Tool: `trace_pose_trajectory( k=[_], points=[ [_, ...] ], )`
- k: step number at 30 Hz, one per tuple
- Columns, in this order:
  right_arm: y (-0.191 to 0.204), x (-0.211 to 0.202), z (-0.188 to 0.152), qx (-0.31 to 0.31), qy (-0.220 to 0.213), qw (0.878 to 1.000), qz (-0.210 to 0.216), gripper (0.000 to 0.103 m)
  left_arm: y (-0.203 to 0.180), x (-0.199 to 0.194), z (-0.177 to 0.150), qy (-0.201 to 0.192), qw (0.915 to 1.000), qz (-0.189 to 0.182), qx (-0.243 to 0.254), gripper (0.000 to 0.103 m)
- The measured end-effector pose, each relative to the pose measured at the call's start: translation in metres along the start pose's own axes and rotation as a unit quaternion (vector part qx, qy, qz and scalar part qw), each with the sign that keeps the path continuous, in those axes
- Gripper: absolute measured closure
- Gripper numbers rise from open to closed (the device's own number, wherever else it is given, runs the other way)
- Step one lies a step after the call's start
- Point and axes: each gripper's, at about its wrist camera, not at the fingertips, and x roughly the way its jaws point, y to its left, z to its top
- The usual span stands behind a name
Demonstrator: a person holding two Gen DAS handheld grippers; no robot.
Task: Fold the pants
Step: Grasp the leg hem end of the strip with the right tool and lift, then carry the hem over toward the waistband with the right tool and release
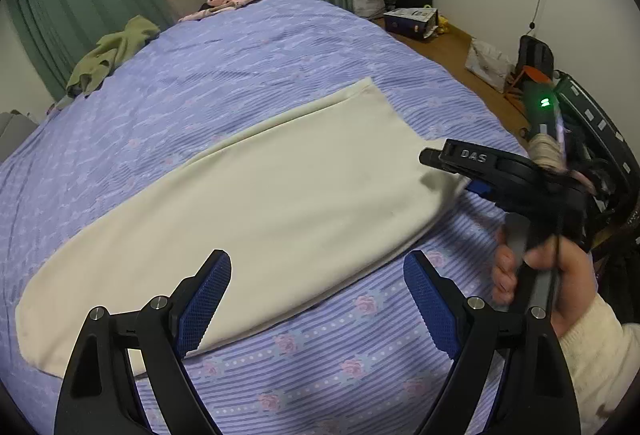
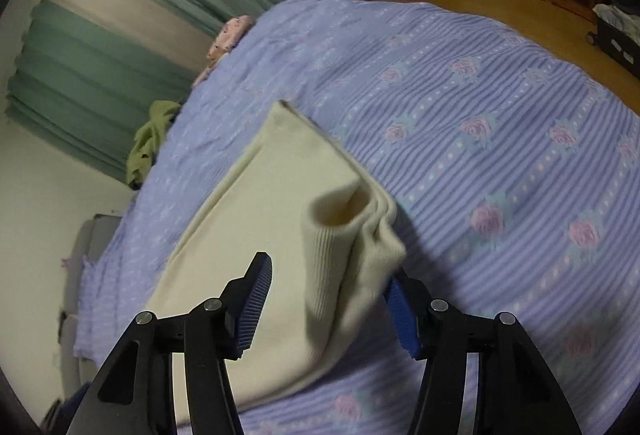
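Cream pants (image 1: 248,195) lie flat, folded lengthwise; ribbed waistband (image 2: 340,259) end lifted (rt side).

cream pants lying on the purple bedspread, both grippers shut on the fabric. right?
Not quite. The pants do lie on the bedspread, but neither gripper is shut. The left wrist view shows the left gripper open above the pants' near edge. The right wrist view shows the right gripper open too, its fingers on either side of the ribbed end.

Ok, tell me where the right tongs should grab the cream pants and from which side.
Take the ribbed cuff at the near end of the cream pants. It stands raised and bunched off the bedspread, already between the open right tongs, so push straight forward and close across it.
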Motion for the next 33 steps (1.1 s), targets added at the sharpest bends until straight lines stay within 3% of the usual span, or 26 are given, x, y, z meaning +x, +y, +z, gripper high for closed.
trace_pose_trajectory(
  k=[3, 7, 8, 9, 10, 12, 19, 24, 33],
  points=[
    [-0.018, 0.027, 0.002, 0.036, 0.031, 0.999, -0.016, 0.052, 0.006, -0.003, -0.001, -0.002, 1.0000, 0.002, -0.006, 0.014],
    [-0.020, 0.033, 0.010, 0.048, 0.027, 0.998, -0.024, 0.055, 0.015, -0.005, -0.007, -0.002, 0.9999, 0.011, -0.009, 0.014],
    [-0.018, 0.032, 0.013, 0.053, 0.025, 0.998, -0.026, 0.059, 0.019, -0.005, -0.008, 0.000, 0.9998, 0.012, -0.015, 0.014],
    [-0.015, 0.031, 0.017, 0.055, 0.021, 0.998, -0.025, 0.072, 0.023, -0.006, -0.009, 0.001, 0.9997, 0.011, -0.021, 0.014],
    [-0.009, 0.029, 0.020, 0.052, 0.020, 0.998, -0.029, 0.077, 0.028, -0.008, -0.010, 0.001, 0.9996, 0.009, -0.028, 0.014],
    [0.008, 0.015, 0.026, 0.025, 0.008, 0.999, -0.040, 0.079, 0.041, -0.015, -0.012, -0.003, 0.9989, 0.005, -0.047, 0.014],
    [0.120, -0.043, 0.029, -0.132, -0.043, 0.989, -0.050, 0.081, 0.106, -0.049, -0.026, -0.023, 0.9944, 0.027, -0.100, 0.014],
    [0.200, -0.060, 0.016, -0.216, -0.052, 0.974, -0.042, 0.081, 0.185, -0.081, -0.048, -0.032, 0.9820, 0.036, -0.183, 0.014],
    [0.341, -0.050, -0.059, -0.364, -0.036, 0.930, -0.042, 0.081, 0.314, -0.135, -0.115, -0.041, 0.9579, 0.079, -0.273, 0.014]
  ],
)
